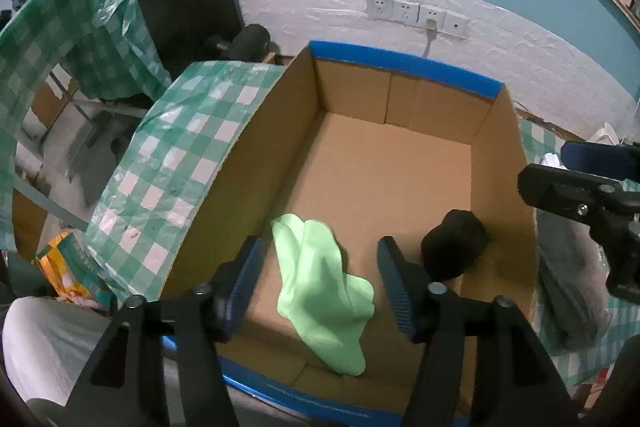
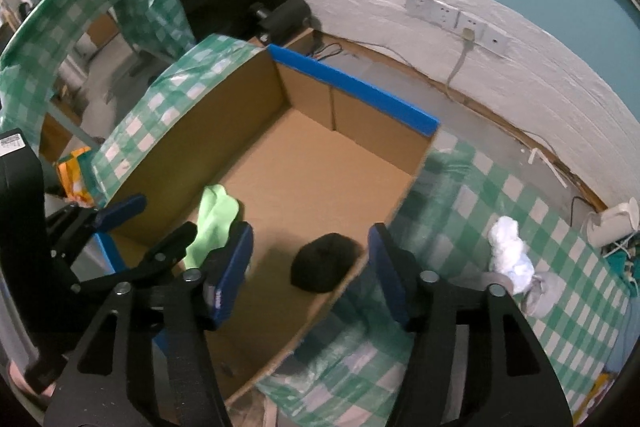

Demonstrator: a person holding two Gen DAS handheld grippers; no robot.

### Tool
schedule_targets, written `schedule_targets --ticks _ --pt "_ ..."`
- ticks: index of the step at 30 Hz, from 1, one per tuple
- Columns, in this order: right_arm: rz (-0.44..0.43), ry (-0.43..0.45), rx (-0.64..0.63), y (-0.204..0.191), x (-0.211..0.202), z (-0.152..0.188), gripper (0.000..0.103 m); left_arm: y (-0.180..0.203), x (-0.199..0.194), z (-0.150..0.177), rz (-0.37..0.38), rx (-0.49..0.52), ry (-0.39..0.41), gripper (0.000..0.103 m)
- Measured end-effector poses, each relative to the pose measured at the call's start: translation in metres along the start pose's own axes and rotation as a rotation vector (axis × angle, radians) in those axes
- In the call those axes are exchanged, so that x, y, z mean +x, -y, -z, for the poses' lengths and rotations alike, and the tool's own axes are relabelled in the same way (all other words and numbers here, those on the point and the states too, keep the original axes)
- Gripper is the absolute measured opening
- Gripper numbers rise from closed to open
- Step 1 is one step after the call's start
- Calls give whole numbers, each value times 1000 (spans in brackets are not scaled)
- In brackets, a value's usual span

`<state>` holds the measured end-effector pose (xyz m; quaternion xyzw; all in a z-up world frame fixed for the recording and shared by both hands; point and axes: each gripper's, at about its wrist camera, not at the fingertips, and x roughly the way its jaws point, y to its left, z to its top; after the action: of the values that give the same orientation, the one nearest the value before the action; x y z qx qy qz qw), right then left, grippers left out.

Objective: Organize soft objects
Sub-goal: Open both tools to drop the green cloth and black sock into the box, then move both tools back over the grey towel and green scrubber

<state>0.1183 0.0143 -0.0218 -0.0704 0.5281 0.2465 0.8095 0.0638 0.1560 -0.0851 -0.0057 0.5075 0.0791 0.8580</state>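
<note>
Already we had the cardboard box (image 1: 400,187) on the checked table (image 2: 500,195), with a green cloth (image 1: 320,279) and a black bundle (image 1: 454,247) lying apart on its floor, while a grey cloth (image 2: 548,295) and a white cloth (image 2: 510,255) waited outside it to the right. Both our left gripper (image 1: 320,283) and right gripper (image 2: 312,267) hovered spread wide and empty over the box's near end. We judged these pieces light, limp and unbreakable, best pinched at a raised fold.
</note>
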Motion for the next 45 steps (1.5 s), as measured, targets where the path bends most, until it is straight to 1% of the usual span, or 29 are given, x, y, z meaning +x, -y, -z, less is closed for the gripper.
schedule_targets --ticks 2,3,5,8,11,15,19,27,30,38,42,45 --pt "5 8 8 6 -4 2 67 3 -2 -1 8 4 5 69" --pt "10 11 13 10 -8 4 68 4 -3 -1 14 7 6 75" --pt "19 17 17 17 -12 7 72 10 -6 -2 41 14 5 75" --pt "29 29 30 28 -18 12 73 18 -11 -4 78 16 19 76" --pt "42 30 45 41 -24 19 74 25 -16 -6 93 21 28 77" --pt "55 37 78 62 -34 30 74 36 -22 -7 116 21 31 81" --pt "73 46 104 83 -43 41 74 56 -28 -9 155 44 41 81" --pt "109 53 206 138 -59 70 74 97 -34 -7 175 115 31 82" --pt "124 54 243 158 -64 83 74 118 -35 -5 172 155 24 82" --pt "144 51 317 197 -71 112 74 169 -30 3 183 243 -24 82" --pt "149 48 342 212 -72 124 74 193 -25 8 170 288 -47 82" --pt "157 41 364 225 -70 134 75 210 -19 11 170 301 -72 82"
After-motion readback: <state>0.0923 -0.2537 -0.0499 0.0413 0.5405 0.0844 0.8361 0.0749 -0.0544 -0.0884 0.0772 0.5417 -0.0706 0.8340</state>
